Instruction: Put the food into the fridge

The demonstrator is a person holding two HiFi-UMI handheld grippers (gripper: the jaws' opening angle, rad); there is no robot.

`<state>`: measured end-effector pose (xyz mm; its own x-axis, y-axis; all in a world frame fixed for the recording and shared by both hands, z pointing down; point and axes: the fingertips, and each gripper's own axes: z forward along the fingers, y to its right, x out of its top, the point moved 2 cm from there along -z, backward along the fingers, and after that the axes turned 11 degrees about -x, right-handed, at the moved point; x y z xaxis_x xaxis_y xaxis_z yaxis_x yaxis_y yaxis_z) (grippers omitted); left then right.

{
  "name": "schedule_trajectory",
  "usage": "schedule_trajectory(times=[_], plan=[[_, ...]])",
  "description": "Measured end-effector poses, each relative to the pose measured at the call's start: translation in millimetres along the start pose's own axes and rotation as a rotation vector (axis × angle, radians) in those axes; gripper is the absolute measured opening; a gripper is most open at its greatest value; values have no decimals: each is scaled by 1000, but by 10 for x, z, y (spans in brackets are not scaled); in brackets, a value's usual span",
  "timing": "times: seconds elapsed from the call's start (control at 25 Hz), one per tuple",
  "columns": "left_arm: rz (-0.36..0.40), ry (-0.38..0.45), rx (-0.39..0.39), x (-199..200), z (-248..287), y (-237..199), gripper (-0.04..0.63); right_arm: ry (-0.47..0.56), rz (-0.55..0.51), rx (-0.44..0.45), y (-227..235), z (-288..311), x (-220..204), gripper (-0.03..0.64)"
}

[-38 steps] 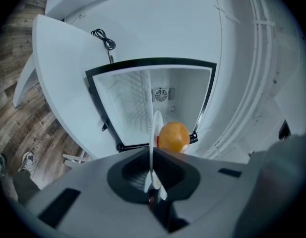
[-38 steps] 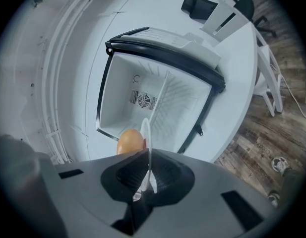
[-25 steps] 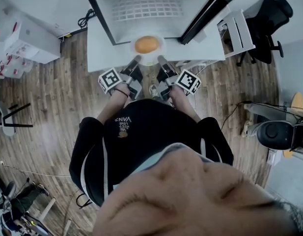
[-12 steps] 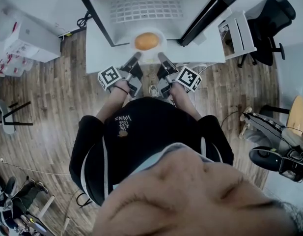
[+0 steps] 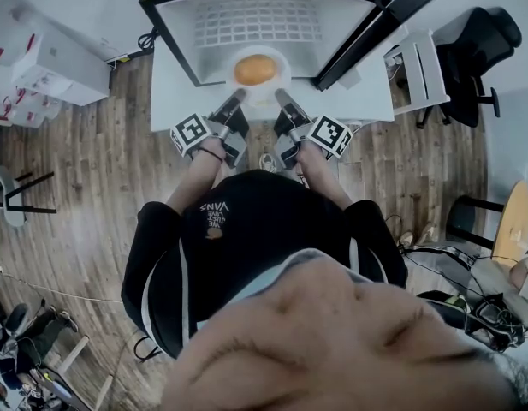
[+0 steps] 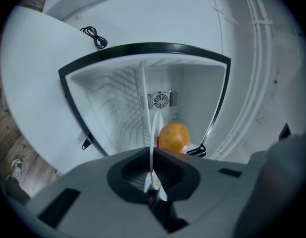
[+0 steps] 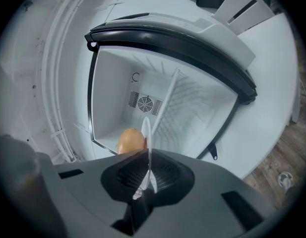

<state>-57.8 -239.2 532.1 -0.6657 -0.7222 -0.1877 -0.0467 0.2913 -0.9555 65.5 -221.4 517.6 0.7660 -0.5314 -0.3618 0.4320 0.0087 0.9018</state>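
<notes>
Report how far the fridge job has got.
Done: the fridge stands with its door open. In hand: the left gripper and right gripper each clamp the rim of the plate carrying the round orange food, held at the fridge's mouth. Left: set the plate inside, release it, and probably shut the door.

A white desk (image 5: 174,92) stands on the wooden floor (image 5: 92,195) and carries a small black-framed fridge (image 5: 255,24), its door (image 5: 379,28) swung open to the right. A black cable (image 6: 94,35) lies near the fridge's left side. White boxes (image 5: 41,58) and an office chair (image 5: 469,50) also stand on the floor.
</notes>
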Motion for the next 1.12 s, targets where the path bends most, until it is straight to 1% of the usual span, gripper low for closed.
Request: schedule_trajectory(times=[0.12, 0.6, 1.12], plan=[[3, 9, 4, 21, 57, -26, 28, -9, -6, 23, -18, 48, 72, 23], [11, 34, 6, 182, 276, -79, 28, -36, -15, 30, 2, 284, 285, 23], [19, 41, 10, 285, 486, -123, 28, -47, -14, 41, 20, 432, 489, 23]])
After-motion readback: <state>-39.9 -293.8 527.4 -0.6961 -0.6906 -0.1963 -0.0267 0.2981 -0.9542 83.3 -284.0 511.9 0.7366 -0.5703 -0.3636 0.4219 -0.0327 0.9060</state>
